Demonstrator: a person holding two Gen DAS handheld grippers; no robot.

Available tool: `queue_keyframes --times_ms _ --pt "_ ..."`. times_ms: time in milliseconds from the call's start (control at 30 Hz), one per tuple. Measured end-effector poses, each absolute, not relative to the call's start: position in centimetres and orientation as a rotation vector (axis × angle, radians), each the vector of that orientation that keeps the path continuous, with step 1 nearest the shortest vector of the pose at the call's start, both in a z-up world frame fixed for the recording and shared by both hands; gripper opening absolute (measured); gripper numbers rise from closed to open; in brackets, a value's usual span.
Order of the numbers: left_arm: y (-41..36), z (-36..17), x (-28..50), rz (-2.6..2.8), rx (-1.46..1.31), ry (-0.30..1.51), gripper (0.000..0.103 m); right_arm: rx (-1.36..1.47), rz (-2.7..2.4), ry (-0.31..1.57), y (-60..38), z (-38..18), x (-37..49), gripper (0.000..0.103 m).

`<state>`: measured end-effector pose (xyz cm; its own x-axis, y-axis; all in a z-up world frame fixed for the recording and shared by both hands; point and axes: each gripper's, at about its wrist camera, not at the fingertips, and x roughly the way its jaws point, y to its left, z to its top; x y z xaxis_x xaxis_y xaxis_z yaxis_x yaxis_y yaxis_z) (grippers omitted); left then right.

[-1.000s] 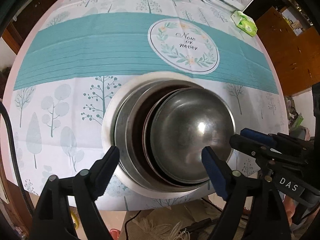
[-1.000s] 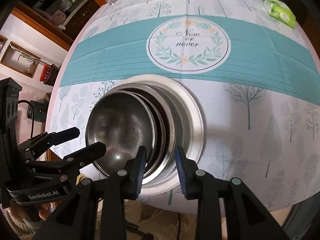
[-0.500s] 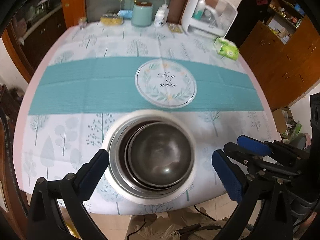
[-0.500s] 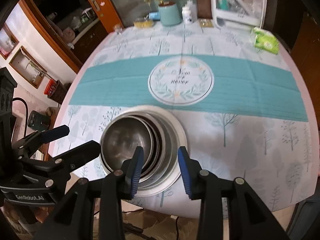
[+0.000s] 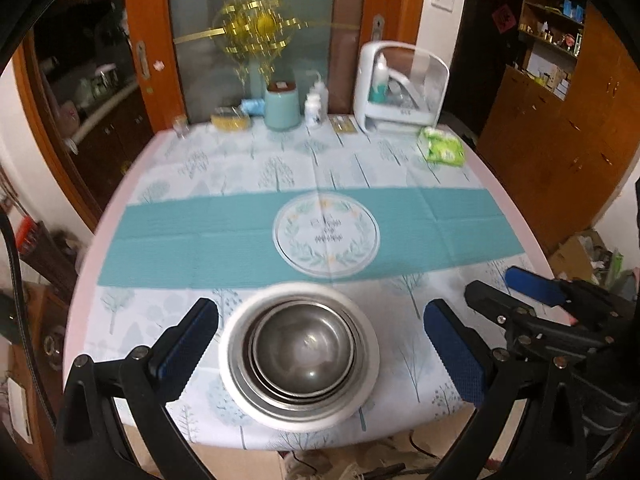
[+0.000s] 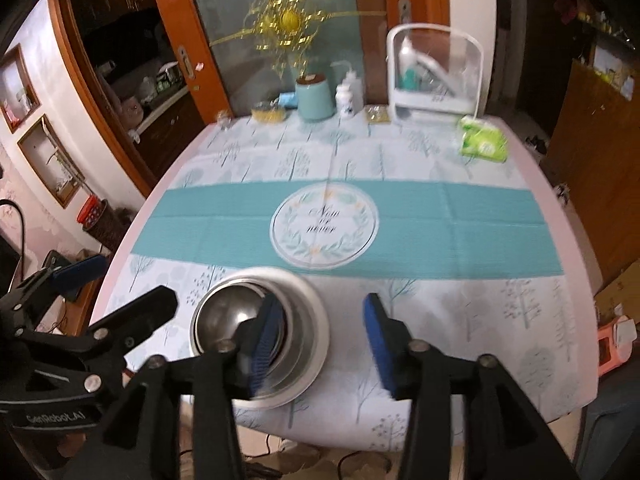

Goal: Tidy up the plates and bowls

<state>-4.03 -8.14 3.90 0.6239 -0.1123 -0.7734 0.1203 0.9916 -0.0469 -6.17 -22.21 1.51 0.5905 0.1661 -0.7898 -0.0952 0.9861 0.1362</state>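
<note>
A stack of steel bowls (image 5: 303, 350) sits nested on a white plate (image 5: 370, 354) near the front edge of the table. It also shows in the right wrist view (image 6: 224, 322) on the plate (image 6: 310, 316). My left gripper (image 5: 320, 346) is open wide and empty, held above and in front of the stack. My right gripper (image 6: 320, 344) is open and empty, just right of the stack; its left finger hides part of the bowls. The right gripper (image 5: 536, 292) shows at the right of the left wrist view.
The table carries a teal and white cloth (image 5: 200, 236). At the back stand a teal canister (image 5: 282, 108), white bottles (image 5: 314, 106), a white rack (image 5: 400, 88) and a green pack (image 5: 442, 150). Wooden cabinets (image 5: 560, 128) stand to the right.
Both grippers have pulled back and up from the stack, so more of the table and room shows. The right gripper has opened wider. The bowls stay on the plate.
</note>
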Motion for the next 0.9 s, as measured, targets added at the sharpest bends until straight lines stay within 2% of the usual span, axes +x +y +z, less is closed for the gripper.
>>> queue_keyframes --times_ms 33,100,900 --pt "-8.3 4.3 -4.3 -0.124 0.013 0.872 0.102 0.084 0.148 0.913 -22.5 1.9 -6.3 0.055" --pt "-8.6 4.8 -4.6 -0.116 0.008 0.862 0.102 0.086 0.145 0.892 -22.9 2.4 -6.5 0.056" --pt "-10.6 4.9 -5.6 -0.036 -0.004 0.853 0.102 0.061 0.106 0.859 -24.9 3.5 -7.6 0.057"
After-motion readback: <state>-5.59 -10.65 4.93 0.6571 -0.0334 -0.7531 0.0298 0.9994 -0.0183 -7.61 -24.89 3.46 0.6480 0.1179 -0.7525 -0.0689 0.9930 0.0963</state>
